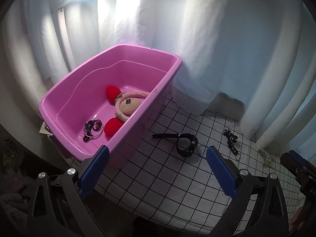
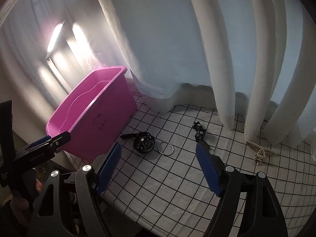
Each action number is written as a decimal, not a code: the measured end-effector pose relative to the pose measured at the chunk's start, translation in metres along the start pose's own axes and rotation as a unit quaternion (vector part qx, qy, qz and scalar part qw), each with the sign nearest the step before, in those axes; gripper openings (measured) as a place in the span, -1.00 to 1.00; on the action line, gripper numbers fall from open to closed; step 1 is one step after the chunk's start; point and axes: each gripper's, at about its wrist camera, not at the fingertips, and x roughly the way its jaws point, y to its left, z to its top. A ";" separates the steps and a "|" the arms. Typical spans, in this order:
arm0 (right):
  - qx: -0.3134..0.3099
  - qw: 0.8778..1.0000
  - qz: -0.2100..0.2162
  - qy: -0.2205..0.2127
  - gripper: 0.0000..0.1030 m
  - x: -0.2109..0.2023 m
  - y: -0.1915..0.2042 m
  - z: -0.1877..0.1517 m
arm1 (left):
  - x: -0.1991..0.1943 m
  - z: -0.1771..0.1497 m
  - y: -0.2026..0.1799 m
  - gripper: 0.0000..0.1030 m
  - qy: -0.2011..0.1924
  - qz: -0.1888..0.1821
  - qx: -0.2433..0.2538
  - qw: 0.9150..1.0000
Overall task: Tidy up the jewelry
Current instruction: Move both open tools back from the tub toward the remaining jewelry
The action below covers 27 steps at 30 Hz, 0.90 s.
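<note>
One tool reads "GeoRobotAI", roughly.

My pads are blue on black arms. The bin is pink, holding red pompoms and a beige plush. The cloth is white with a black grid, under a black watch and pale pearls.

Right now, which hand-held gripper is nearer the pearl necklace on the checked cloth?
Right. The right hand-held gripper hovers open over the cloth, with the pearl necklace just off its right side. The left hand-held gripper is open beside the pink bin, farther away.
</note>
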 end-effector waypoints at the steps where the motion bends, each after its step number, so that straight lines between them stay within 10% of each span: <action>1: 0.009 1.000 -0.006 0.001 0.45 -0.006 -0.016 -0.008 | -0.002 -0.007 -0.009 0.88 -0.001 0.001 0.005 1.000; 14: 0.077 0.996 -0.027 0.021 0.45 -0.034 -0.132 -0.081 | 0.007 -0.087 -0.071 0.88 0.036 0.034 0.010 0.999; 27: 0.103 0.993 -0.056 0.016 0.45 -0.005 -0.157 -0.079 | 0.071 -0.087 -0.105 0.88 0.054 0.004 0.037 0.998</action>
